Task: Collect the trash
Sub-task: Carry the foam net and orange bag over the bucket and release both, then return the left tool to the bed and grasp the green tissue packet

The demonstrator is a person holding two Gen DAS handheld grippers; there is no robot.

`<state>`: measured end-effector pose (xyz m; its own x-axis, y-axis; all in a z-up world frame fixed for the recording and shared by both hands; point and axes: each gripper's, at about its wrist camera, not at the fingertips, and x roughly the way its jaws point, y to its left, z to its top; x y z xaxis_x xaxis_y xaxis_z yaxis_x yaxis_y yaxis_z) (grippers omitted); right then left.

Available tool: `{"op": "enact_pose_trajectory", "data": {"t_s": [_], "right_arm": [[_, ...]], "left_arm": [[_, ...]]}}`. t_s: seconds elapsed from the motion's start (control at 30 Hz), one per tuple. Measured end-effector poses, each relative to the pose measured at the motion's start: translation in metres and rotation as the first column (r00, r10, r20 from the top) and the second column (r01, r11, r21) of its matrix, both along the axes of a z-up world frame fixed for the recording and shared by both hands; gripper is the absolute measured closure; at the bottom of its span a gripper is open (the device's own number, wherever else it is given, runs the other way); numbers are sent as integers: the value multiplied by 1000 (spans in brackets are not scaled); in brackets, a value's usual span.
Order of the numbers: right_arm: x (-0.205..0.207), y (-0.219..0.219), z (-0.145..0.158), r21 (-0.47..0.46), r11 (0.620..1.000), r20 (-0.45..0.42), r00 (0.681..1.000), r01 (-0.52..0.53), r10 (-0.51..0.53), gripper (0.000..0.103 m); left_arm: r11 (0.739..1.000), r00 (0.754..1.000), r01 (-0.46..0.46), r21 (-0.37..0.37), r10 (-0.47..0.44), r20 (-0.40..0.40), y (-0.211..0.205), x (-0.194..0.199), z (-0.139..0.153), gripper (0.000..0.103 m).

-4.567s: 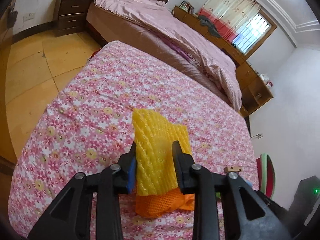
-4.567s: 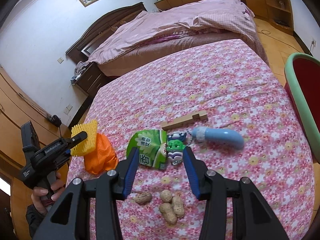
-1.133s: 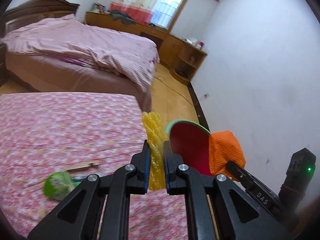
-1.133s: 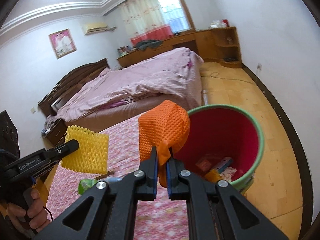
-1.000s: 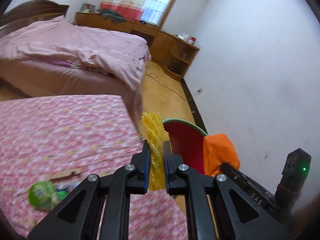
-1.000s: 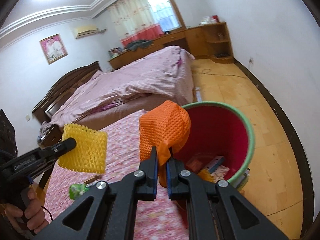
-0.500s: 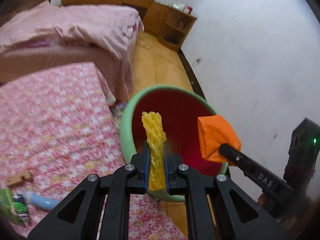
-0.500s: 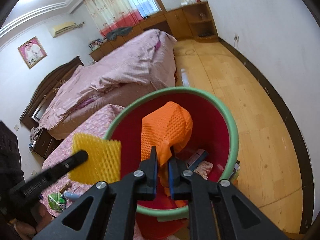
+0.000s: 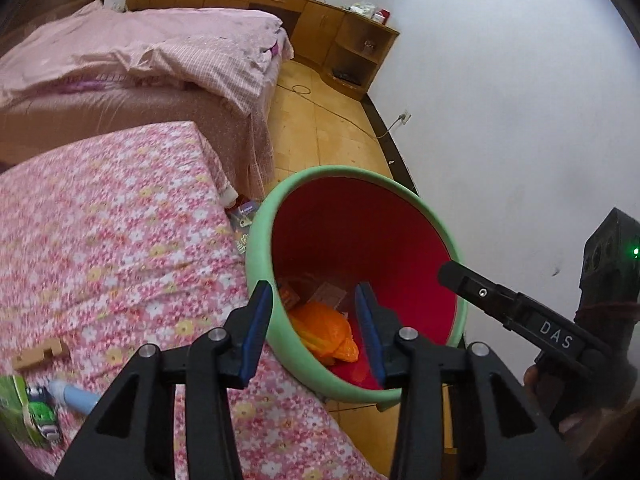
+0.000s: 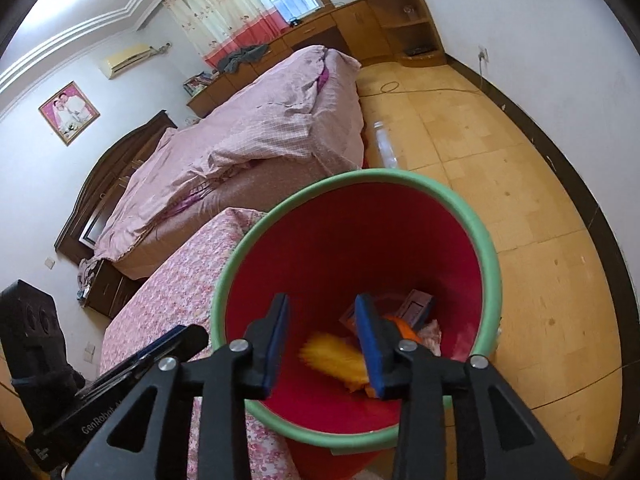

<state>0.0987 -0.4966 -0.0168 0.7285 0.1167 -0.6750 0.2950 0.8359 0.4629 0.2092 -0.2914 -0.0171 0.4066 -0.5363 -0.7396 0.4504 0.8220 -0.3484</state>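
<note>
The red bin with a green rim [image 9: 256,248] stands on the floor against the flowered table edge. My left gripper [image 9: 314,326] hangs over its near rim, jaws opening, nothing between the blue pads. The orange foam net [image 9: 324,328] lies at the bin's bottom among paper scraps. My right gripper [image 10: 323,340] is also above the bin [image 10: 492,264], jaws opening and empty. Below it the yellow foam net [image 10: 332,356] shows as a blur inside the bin, beside the orange net [image 10: 404,328]. Each gripper shows in the other's view: right [image 9: 450,274], left [image 10: 192,336].
On the flowered tablecloth [image 9: 120,240] lie a wooden piece [image 9: 38,354], a blue tube [image 9: 76,396] and a green packet [image 9: 16,408]. A bed with pink covers [image 10: 248,136], wooden cabinets, a floor cable and a plastic bottle [image 10: 386,146] lie beyond. The white wall is close on the right.
Both grippers came down over the bin and went from shut to open. The yellow net left my left gripper and the orange net left my right; both dropped into the bin.
</note>
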Motion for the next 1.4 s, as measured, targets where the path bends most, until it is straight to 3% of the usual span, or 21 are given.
{"op": "enact_pose_trajectory", "data": {"t_s": [0.13,0.4,0.8,1.13,1.23,1.4], "right_arm": [[2,7,-2,-2,999,-1,999,-32,32,54],[10,28,-10,-14,994,-14,994,-109,109,49],[-16,58,2,-16,994,45,993,-106,107,48],[-28,98,6,-50,991,40,991,-124,126,46],[-28,112,1,-47,990,26,990,-134,135,46],[-22,129,-6,-40,986,-8,987,-160,160,46]], "left_arm": [[999,999,-43,32,43,16,21,-4,7,60],[989,989,-137,57,133,65,65,-18,24,60],[953,956,-289,88,282,83,147,-40,12,60],[937,940,-339,81,341,-4,196,-53,-25,60],[942,940,-332,45,335,-61,204,-54,-36,60],[954,950,-298,19,298,-92,205,-55,-39,60]]}}
